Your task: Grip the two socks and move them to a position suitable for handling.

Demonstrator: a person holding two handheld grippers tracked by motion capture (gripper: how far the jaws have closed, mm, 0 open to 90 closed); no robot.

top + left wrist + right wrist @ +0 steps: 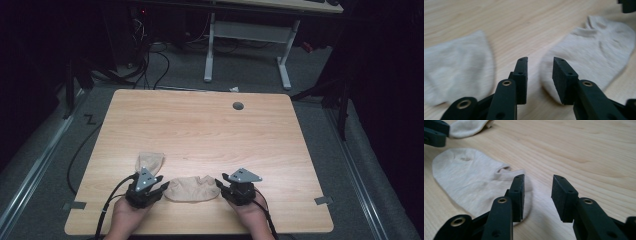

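i'm holding both the left gripper (161, 189) and right gripper (223, 186) parted and empty beside the near sock (192, 189); judging it laid flat, i'm next needing the far sock (149, 161).

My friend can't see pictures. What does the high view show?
Two hands hold black grippers, the left gripper and the right gripper, at either end of a beige sock lying flat on a wooden table, jaws open. A second sock lies just behind the left gripper.
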